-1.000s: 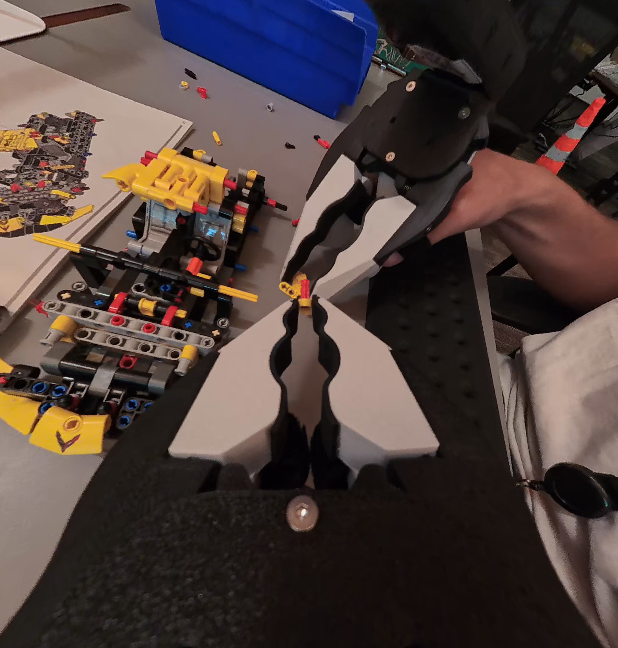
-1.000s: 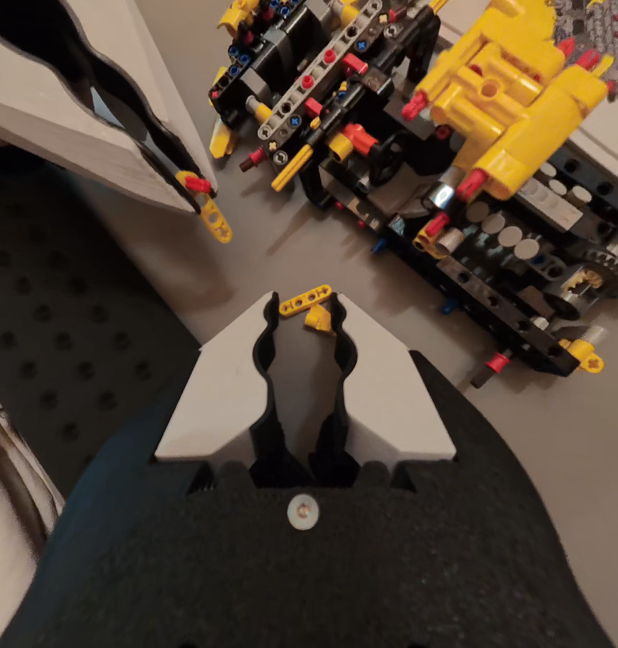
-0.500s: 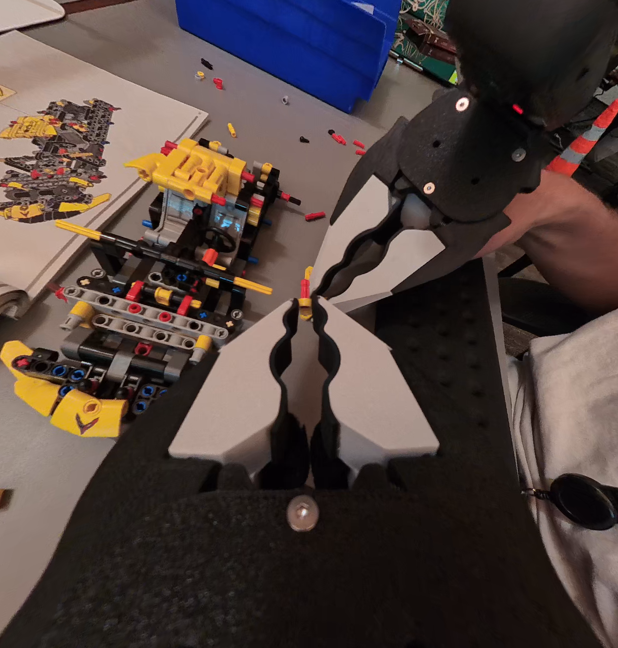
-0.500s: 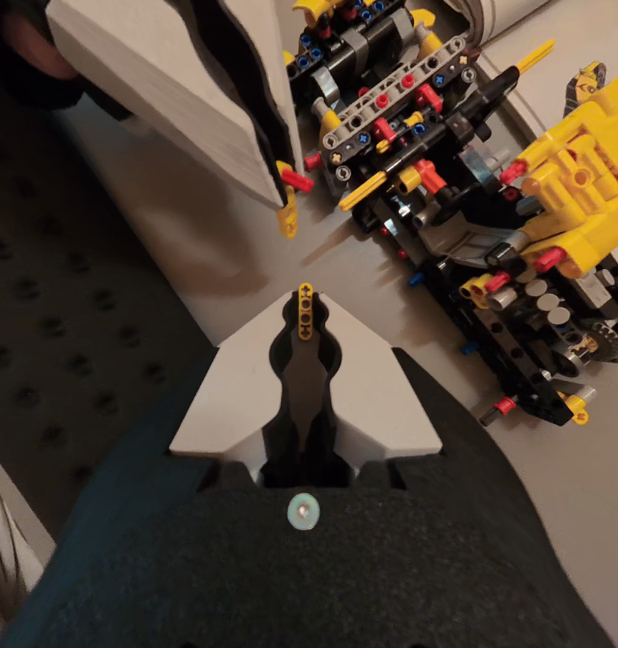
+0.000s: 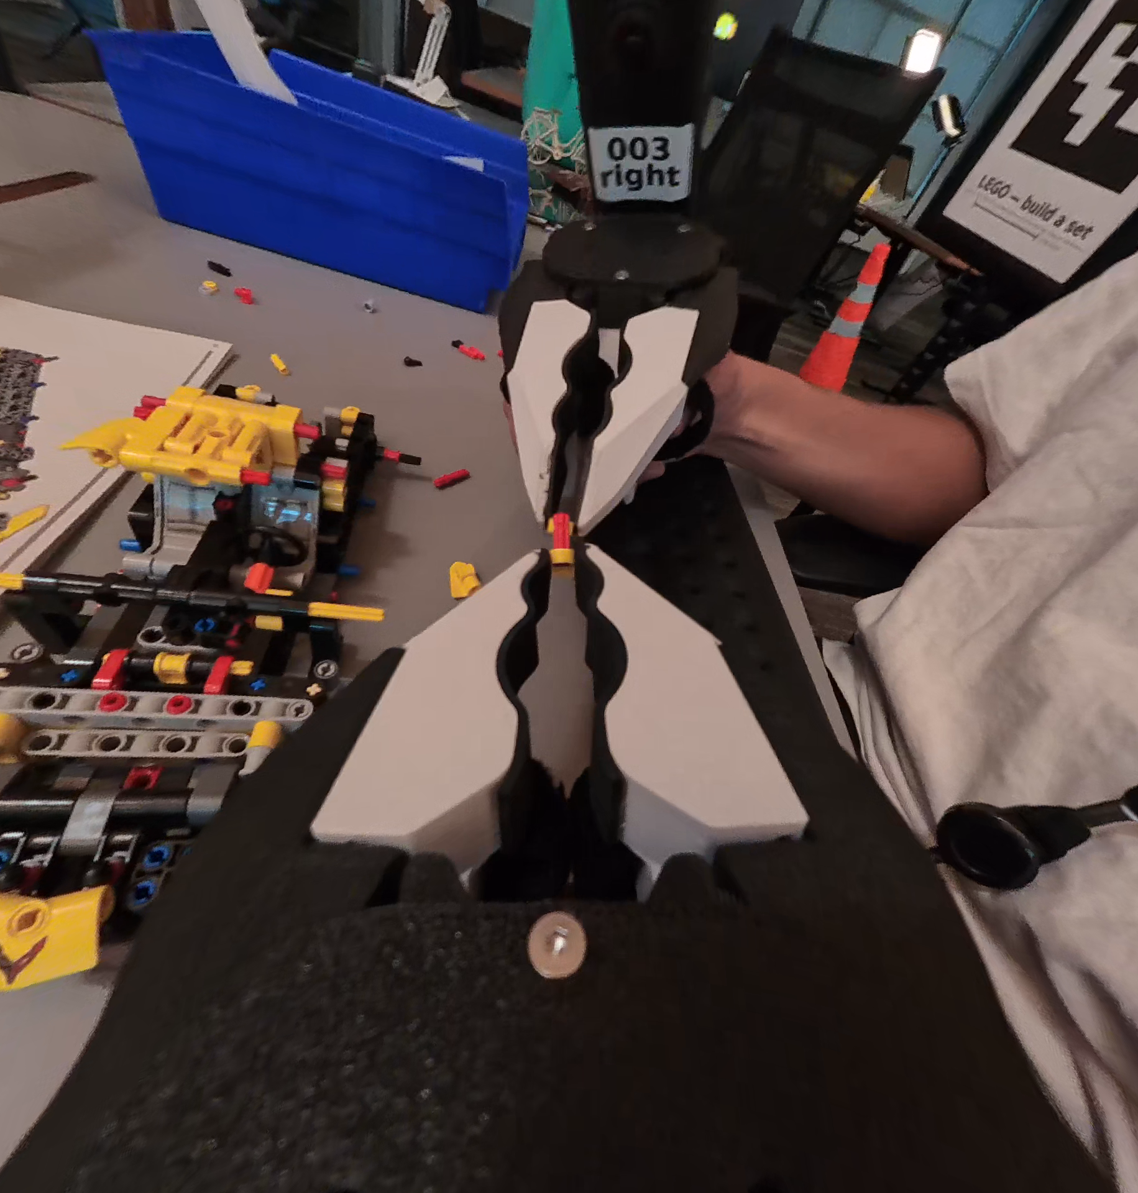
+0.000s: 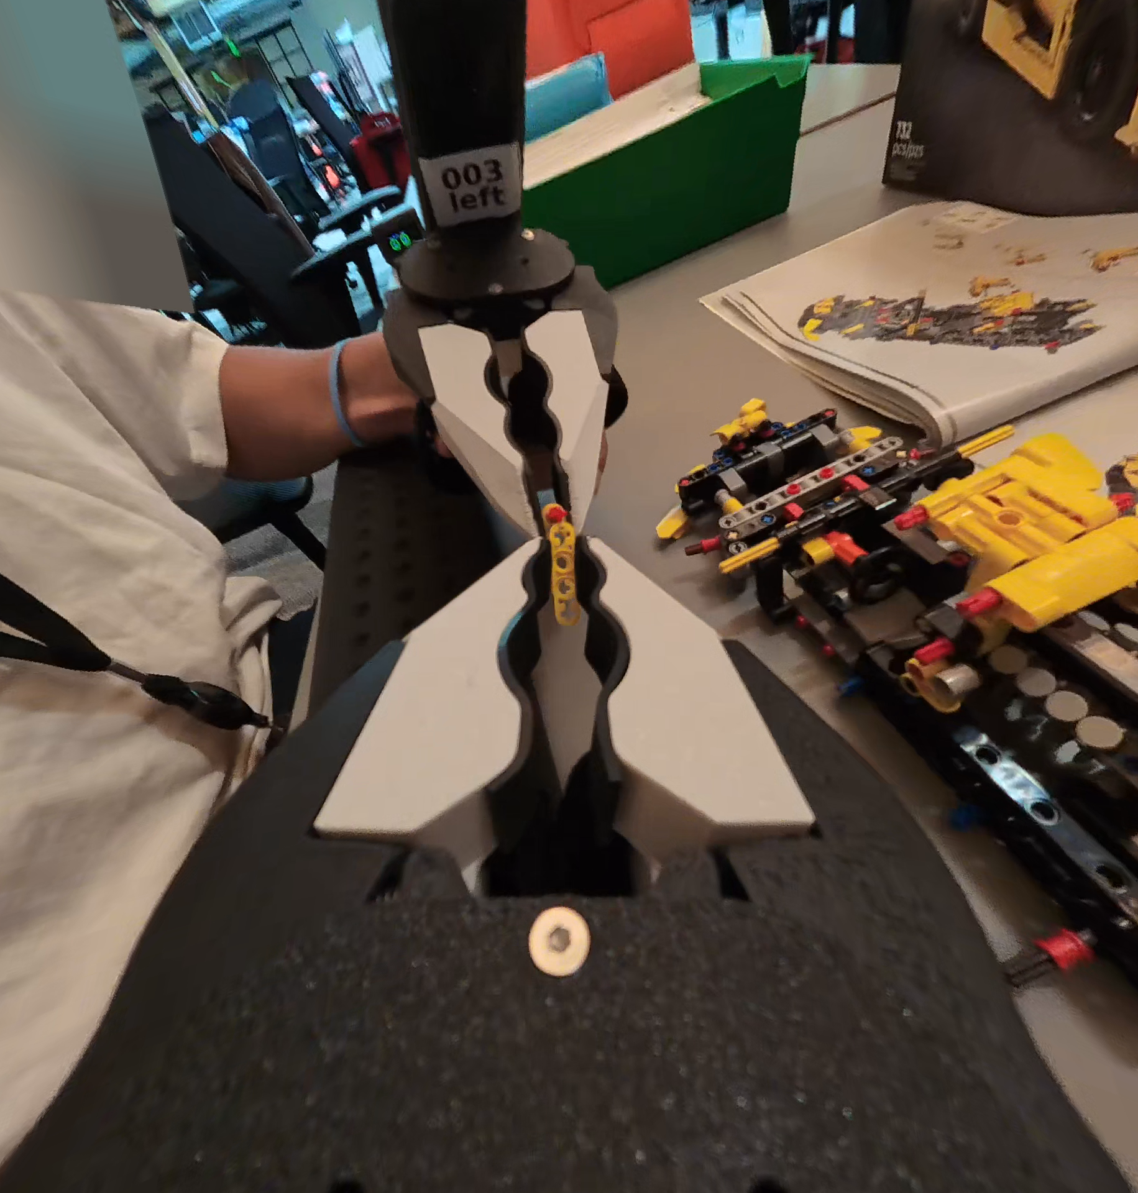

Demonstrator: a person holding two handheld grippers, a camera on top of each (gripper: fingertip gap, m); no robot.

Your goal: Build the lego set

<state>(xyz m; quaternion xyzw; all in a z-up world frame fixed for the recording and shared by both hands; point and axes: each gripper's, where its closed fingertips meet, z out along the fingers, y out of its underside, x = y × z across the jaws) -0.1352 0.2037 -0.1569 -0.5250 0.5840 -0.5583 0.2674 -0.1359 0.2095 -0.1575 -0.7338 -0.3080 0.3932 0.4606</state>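
Note:
My left gripper (image 5: 559, 560) is shut on a small yellow piece (image 5: 561, 555) with a red pin (image 5: 561, 526) sticking out of it. My right gripper (image 6: 563, 549) is shut on a thin yellow beam with holes (image 6: 563, 581). The two grippers face each other tip to tip above the table's front edge. The red pin (image 6: 555, 513) meets the far end of the beam. The right gripper shows opposite in the left wrist view (image 5: 561, 516), and the left gripper in the right wrist view (image 6: 556, 510). The half-built yellow and black car (image 5: 185, 581) (image 6: 940, 581) lies on the table beside them.
An open instruction booklet (image 5: 101, 387) (image 6: 940, 310) lies behind the car. A blue bin (image 5: 333, 174), a green bin (image 6: 669, 174) and the set's box (image 6: 1037, 97) stand at the back. Loose pins (image 5: 451, 479) and a small yellow piece (image 5: 463, 578) lie on the table. A black perforated mat (image 5: 702, 568) runs along the front. My two grippers' fingertips are within a few centimetres of each other.
Both grippers have risen and turned to face each other, and their tips and pieces have come together. The right gripper closed on the yellow beam, and a small yellow piece now lies on the table.

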